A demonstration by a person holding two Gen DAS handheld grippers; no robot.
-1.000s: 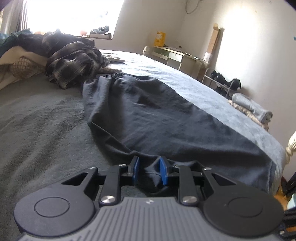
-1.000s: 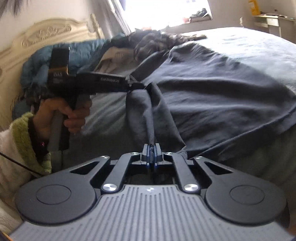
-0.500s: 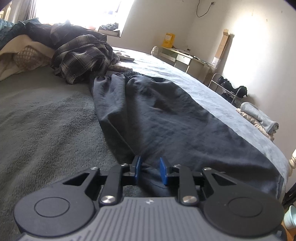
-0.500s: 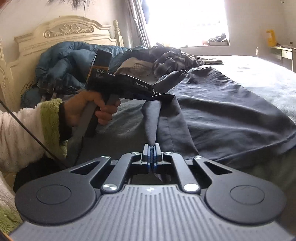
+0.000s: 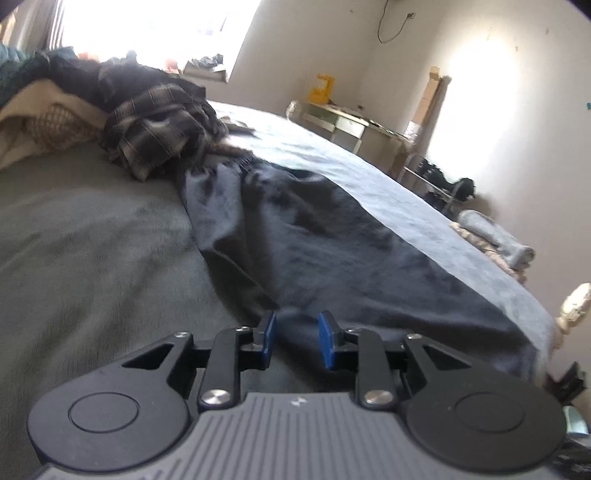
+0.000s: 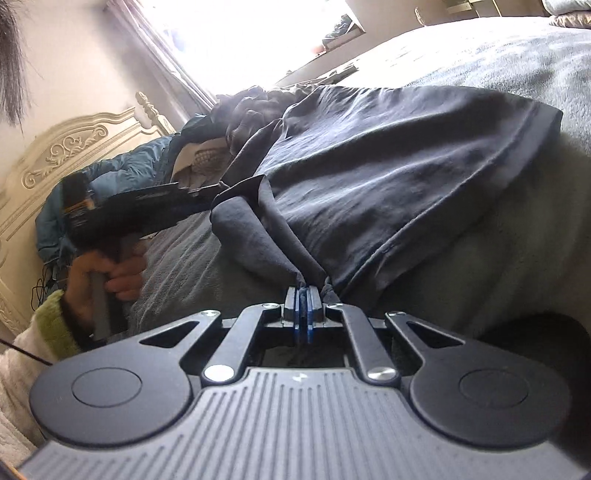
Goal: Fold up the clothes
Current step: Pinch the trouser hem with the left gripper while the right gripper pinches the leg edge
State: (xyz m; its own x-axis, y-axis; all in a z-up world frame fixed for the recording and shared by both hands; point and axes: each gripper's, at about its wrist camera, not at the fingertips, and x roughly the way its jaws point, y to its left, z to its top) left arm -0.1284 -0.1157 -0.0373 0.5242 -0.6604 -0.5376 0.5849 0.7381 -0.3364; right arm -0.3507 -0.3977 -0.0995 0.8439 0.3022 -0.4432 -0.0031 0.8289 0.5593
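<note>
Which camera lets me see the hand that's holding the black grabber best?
The right wrist view. There the hand wraps the grabber's handle, with a fuzzy green and white sleeve behind it, and the left gripper meets the dark garment. The left wrist view shows no hand.

Bed (image 5: 81,236): dark garment (image 5: 332,251); plaid clothes pile (image 5: 159,129).

The bed (image 5: 92,236) with its grey blanket fills the room; behind it a bright window (image 5: 155,26) lets in strong light; beside the bed, along the pale wall (image 5: 517,110), stands a small desk (image 5: 343,118); nearer along that wall, a shoe rack (image 5: 439,184); at the bed's head, a carved cream headboard (image 6: 74,147).
</note>
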